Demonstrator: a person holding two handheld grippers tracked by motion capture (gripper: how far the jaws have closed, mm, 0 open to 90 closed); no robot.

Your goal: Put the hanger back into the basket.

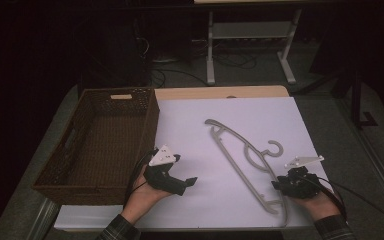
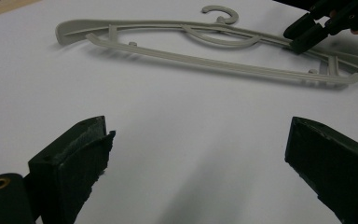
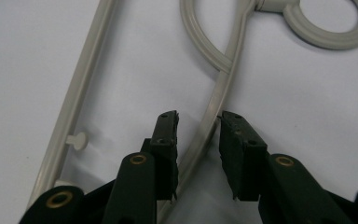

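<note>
Right gripper (image 3: 198, 119), at lower centre, straddles the grey hanger's (image 3: 214, 98) arm, jaws slightly apart, not gripping it

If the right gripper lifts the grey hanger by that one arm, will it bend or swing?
The hanger looks like thin moulded plastic, so probably light and fairly stiff. The right gripper straddles its arm far from the middle, so the long end would likely droop and swing.

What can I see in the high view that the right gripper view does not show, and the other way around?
High view alone: the brown basket at the table's left, the left gripper resting on the white sheet, and both forearms. Right gripper view alone: a close look at the right gripper, its jaws astride the hanger's curved arm with small gaps either side. Both: the grey hanger lying flat on the sheet.
</note>
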